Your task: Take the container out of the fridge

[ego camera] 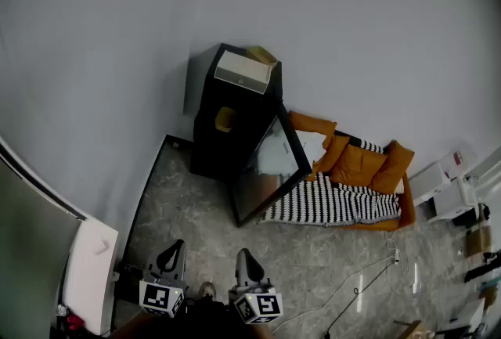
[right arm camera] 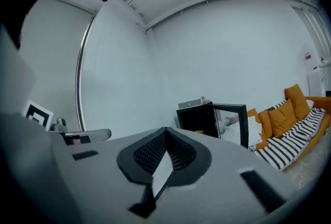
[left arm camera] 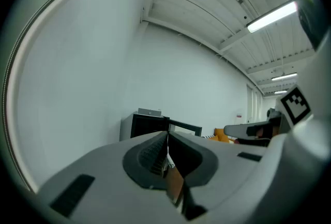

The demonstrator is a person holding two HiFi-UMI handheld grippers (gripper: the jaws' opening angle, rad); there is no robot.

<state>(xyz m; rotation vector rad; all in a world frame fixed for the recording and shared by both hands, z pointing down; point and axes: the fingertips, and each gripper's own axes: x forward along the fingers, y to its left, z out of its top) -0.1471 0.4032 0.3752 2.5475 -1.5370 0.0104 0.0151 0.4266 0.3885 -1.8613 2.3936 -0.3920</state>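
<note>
I had the left tool (left arm camera: 167, 138) and the right tool (right arm camera: 165, 133) both pinched closed on nothing, well apart from the open fridge (ego camera: 205, 143), where the small yellow container (ego camera: 225, 119) sat inside, which I judged light, rigid and best gripped across its sides.

One fridge (ego camera: 210, 148), one yellow container (ego camera: 225, 119), two tongs — left tongs (ego camera: 174, 249), right tongs (ego camera: 243, 256)

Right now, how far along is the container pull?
Done: the fridge door stands open. In hand: nothing; the left gripper and right gripper have their jaws shut and empty, well short of the fridge. Left: reach in, grip the yellowish container inside, and bring it out.
</note>
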